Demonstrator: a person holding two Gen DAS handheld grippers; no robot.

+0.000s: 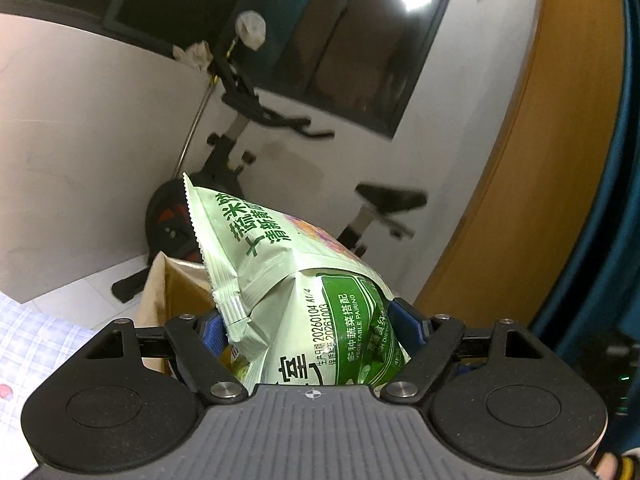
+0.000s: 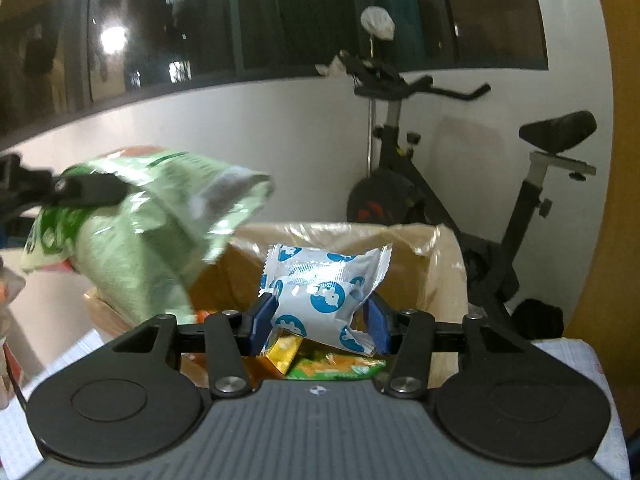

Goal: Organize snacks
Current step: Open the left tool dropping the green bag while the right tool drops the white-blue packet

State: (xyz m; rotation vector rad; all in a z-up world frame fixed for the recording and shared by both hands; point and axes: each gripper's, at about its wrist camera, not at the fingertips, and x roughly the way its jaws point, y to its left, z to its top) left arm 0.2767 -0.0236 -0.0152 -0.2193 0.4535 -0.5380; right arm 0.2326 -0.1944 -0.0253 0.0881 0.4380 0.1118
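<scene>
My left gripper is shut on a pale green snack bag with green Chinese print and holds it up in the air. The same bag shows blurred at the left of the right wrist view, with the left gripper's finger across it. My right gripper is shut on a white packet with blue round marks and holds it over an open cardboard box. Yellow and green snack packs lie inside the box. The box edge shows behind the green bag.
A black exercise bike stands by the white wall behind the box; it also shows in the left wrist view. A checked cloth covers the table. A wooden panel and a blue curtain are at the right.
</scene>
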